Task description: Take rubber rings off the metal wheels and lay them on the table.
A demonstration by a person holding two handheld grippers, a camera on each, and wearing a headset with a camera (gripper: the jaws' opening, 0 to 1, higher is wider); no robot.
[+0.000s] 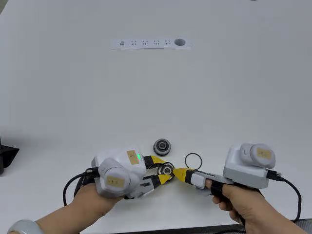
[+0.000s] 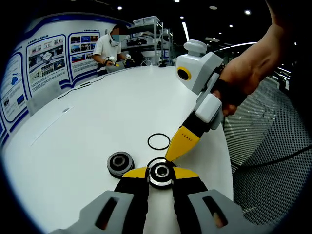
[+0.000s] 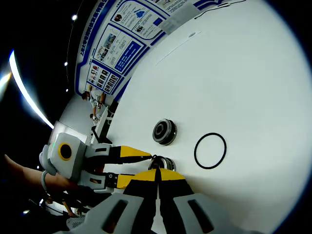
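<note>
My left gripper (image 1: 165, 169) (image 2: 161, 172) is shut on a metal wheel (image 1: 167, 168) (image 2: 161, 176), which sits between its yellow jaws just above the table. My right gripper (image 1: 176, 173) (image 3: 157, 170) comes in from the right with its jaws pressed together at the wheel's rim (image 3: 165, 162), where a thin black rubber ring (image 2: 155, 160) stands off the wheel. A loose rubber ring (image 1: 193, 160) (image 2: 159, 141) (image 3: 210, 150) lies flat on the table beside them. A second wheel (image 1: 162, 146) (image 2: 120, 163) (image 3: 164, 131), with its black ring on it, rests a little farther off.
A white power strip (image 1: 151, 43) lies at the far side of the white table (image 1: 219, 97). A black object (image 1: 6, 154) sits at the left edge. The near table edge runs just under my hands. A person (image 2: 110, 48) works at the far end.
</note>
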